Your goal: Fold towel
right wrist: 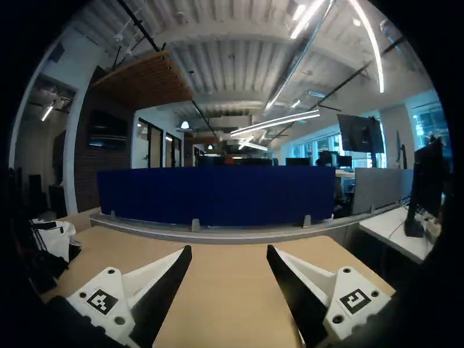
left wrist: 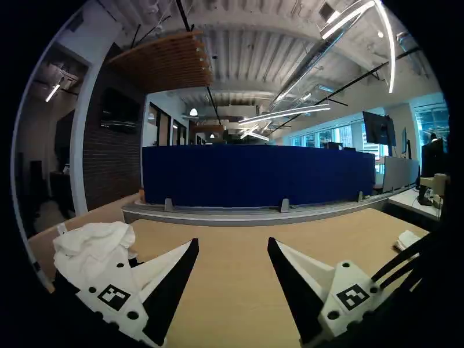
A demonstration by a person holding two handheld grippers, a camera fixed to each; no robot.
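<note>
Left tongs (left wrist: 232, 249) are spread wide, released, with nothing between the fingers (left wrist: 168, 278). These are wedge-shaped, white plastic outside and matte black on the inner faces, tapering to sharp tips, each with a square black-and-white marker near its base. They hang just over a smooth, pale wood-grain worktop (left wrist: 232, 313). The towel (left wrist: 93, 246) is a soft white crumpled heap, all loose folds and rumples. It lies on the worktop at the near left, right behind the base of the left finger; I can't tell if it is touching. Along the far edge stands a blue partition (left wrist: 255, 174), flat and fabric-looking, set on a grey rail. Over to the right gripper view: right tongs (right wrist: 228, 255) are the same white-and-black wedges, also gaping, gripping nothing, tips apart above bare wood. At the far left edge of that view sits a white bundle (right wrist: 55, 235), rumpled, among dark shapes too small to make out.
</note>
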